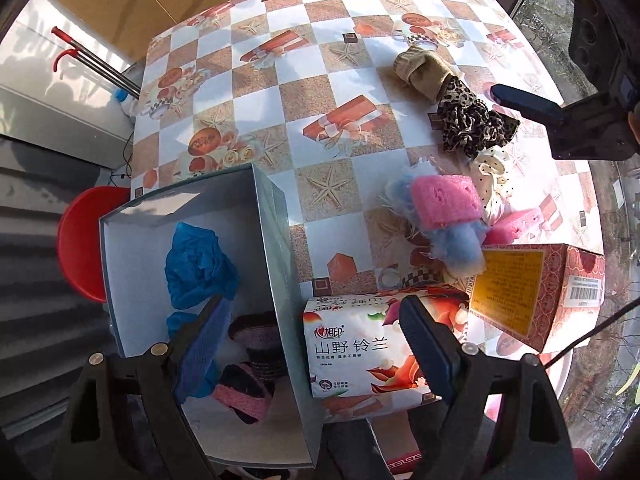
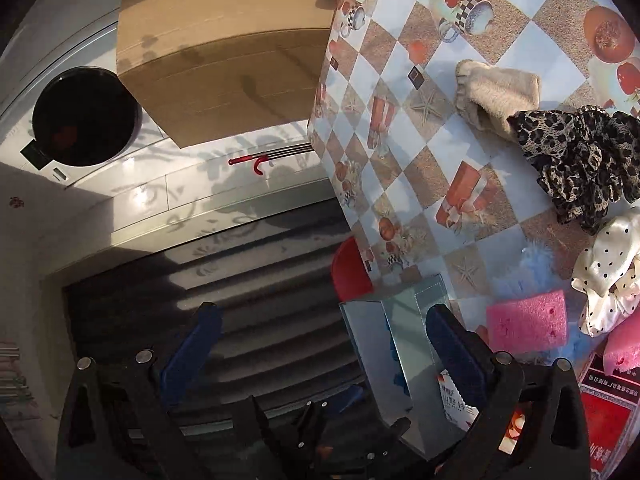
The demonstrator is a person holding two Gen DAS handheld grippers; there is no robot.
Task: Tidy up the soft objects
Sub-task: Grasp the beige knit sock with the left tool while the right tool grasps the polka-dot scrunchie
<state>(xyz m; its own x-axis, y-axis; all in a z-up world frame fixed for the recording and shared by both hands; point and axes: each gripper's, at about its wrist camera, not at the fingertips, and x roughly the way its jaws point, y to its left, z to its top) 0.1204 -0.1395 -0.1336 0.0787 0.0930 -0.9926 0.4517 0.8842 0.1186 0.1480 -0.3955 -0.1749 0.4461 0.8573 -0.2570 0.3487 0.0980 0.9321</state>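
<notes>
We note the left tongs [image 1: 316, 344] released and empty, straddling the grey box's wall [image 1: 280, 240]: one finger inside, the other over the tissue pack [image 1: 352, 352]. The box holds blue plastic [image 1: 200, 268] and pink-black pads [image 1: 244, 392]. Right tongs [image 2: 320, 344] are released, empty. A pink sponge [image 1: 446, 202] lies on the counter [image 1: 280, 92], well apart.

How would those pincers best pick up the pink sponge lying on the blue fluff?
Probably from straight above, with the fingers closing on the two long sides of the pink sponge. It lies flat on top of the blue fluff, so its sides are exposed, and its blocky foam should squeeze and hold. Coming lower risks snagging the fluff.
</notes>
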